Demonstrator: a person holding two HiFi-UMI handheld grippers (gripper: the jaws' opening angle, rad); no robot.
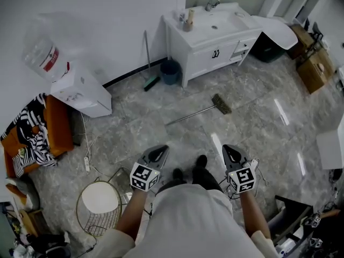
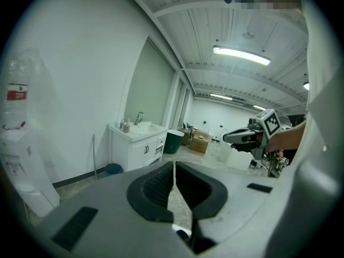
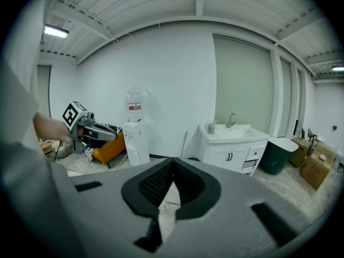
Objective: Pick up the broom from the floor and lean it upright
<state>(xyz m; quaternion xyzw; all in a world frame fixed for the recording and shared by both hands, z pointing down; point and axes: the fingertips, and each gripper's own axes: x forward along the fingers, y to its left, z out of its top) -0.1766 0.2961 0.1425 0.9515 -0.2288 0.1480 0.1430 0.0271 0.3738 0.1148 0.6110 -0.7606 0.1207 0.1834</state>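
Approach step. Broom (image 1: 200, 111) lies flat on the floor (image 1: 258, 130), well ahead, near the vanity (image 1: 201, 58). Left gripper (image 1: 157, 153) and right gripper (image 1: 232, 153): jaws closed, empty. Judged next: open 1 gripper over the handle.

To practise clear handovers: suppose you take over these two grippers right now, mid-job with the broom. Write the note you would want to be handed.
Left gripper: fingers shut, empty.
Right gripper: fingers shut, empty.
Broom: lying flat on the tiled floor ahead of both grippers, its brush end toward the white sink cabinet; neither gripper touches it.
Done: nothing yet.
Left: open the fingers, reach the handle, lift the broom, and lean it upright, probably against the wall.
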